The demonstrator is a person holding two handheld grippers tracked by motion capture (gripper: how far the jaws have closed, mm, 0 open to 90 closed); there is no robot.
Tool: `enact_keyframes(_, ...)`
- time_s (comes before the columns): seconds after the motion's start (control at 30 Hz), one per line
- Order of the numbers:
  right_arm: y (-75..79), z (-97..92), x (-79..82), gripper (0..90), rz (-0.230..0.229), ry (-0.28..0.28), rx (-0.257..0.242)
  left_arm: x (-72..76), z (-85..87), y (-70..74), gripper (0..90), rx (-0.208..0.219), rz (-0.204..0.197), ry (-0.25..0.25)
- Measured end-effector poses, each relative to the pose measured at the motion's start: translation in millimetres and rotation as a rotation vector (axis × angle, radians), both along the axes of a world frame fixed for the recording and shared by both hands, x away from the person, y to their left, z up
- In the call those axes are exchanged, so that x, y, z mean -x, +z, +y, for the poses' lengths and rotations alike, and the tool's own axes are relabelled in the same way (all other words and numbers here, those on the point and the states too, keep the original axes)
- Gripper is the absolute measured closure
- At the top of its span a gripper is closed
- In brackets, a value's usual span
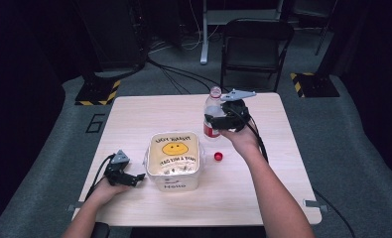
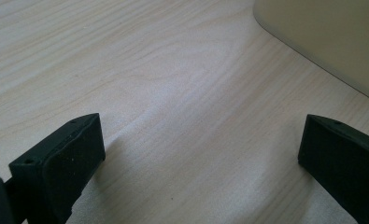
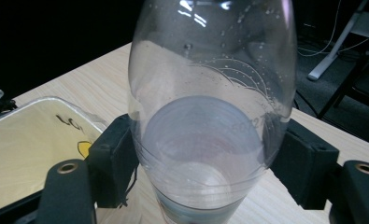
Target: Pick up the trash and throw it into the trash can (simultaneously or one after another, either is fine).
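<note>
- Landmark: white square tub [image 1: 175, 159] at table [image 1: 134, 119] centre, smiley-face printed bag lining it; contents cannot be made out.
- Clear plastic bottle [image 1: 212, 115], uncapped, upright behind and right of the tub. Red label band low on the body, droplets inside the wall in the right gripper view [image 3: 210, 93]; liquid level cannot be told.
- Right tongs [image 1: 218, 120] part-closed, pads pressed on both sides of the bottle.
- Red cap [image 1: 218, 156] on the table just right of the tub.
- Left tongs [image 1: 134, 178] just left of the tub, jaws wide apart, holding nothing.
</note>
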State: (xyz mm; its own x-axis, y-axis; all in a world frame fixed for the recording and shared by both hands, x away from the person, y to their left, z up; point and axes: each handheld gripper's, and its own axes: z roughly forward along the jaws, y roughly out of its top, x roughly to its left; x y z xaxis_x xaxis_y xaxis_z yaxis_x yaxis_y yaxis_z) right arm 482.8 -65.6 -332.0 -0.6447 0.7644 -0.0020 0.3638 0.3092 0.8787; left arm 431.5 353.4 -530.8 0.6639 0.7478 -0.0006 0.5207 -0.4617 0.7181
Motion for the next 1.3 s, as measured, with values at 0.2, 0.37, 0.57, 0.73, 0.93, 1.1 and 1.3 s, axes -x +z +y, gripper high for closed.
enact_keyframes(0.2,11.1,-0.4,5.9,28.1,-0.013,0.023,-0.001,0.0,0.0,0.0,0.2,0.000,0.000,0.000)
enact_keyframes(0.37,21.0,1.4,11.4,28.2,-0.018,0.034,0.003,0.0,0.0,0.0,0.2,-0.001,0.000,0.000)
enact_keyframes(0.57,33.6,5.2,18.0,28.2,-0.038,0.058,0.006,0.0,0.0,0.0,0.2,0.000,0.000,0.000)
enact_keyframes(0.73,44.4,8.9,23.2,28.2,-0.046,0.071,0.005,0.0,0.0,0.1,0.3,-0.001,0.001,0.000)
enact_keyframes(0.93,55.0,11.6,29.0,28.2,-0.061,0.087,0.012,0.4,-0.2,-0.1,0.3,0.004,0.007,0.002)
enact_keyframes(1.1,64.2,12.9,35.0,28.2,-0.077,0.105,0.005,0.4,-0.7,-0.4,0.2,0.012,0.003,0.007)
enact_keyframes(1.3,73.5,17.9,42.1,28.2,-0.090,0.134,-0.001,0.3,-0.6,-0.3,0.2,0.009,0.001,0.006)
